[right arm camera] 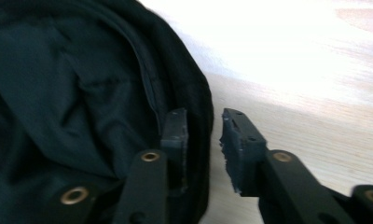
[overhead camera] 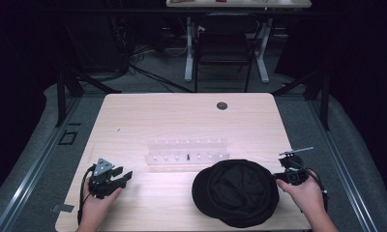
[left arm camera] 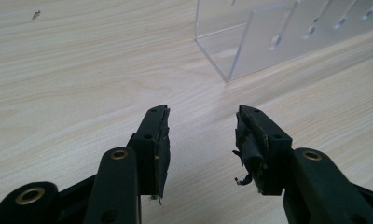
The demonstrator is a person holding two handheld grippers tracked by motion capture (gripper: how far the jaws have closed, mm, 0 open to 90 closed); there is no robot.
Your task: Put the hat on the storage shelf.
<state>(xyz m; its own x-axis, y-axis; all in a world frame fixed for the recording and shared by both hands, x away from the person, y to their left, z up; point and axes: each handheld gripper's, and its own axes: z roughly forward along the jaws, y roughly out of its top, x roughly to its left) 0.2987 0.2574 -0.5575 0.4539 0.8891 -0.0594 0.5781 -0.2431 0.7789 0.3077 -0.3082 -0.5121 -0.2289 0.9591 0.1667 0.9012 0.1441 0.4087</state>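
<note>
High view first: a light wooden table [overhead camera: 133, 116] carries a clear acrylic rack [overhead camera: 187, 153] near its middle, and I place everything else relative to that rack. A black cap [overhead camera: 236, 192] lies on the tabletop on the near side of the rack, toward its right end, close to the person's edge. The left gripper [overhead camera: 125, 176] sits off the rack's left end and a little nearer the person, held by the left hand [overhead camera: 97, 200], its jaws parted and grasping nothing. The right gripper [overhead camera: 278, 177] is beyond the rack's right end on the near side, at the cap's right rim, held by the right hand [overhead camera: 305, 192]. In the left gripper view the left gripper [left arm camera: 202, 135] has its jaws spread above bare wood, with the rack's [left arm camera: 278, 37] end wall ahead and to the right, well apart from the tips. In the right gripper view the right gripper [right arm camera: 204, 140] straddles the cap's [right arm camera: 72, 93] edge: one jaw lies over the dark fabric inside the rim, the other outside over the wood, with a visible gap between them, so the claw is released and not clenched on the cloth.
</note>
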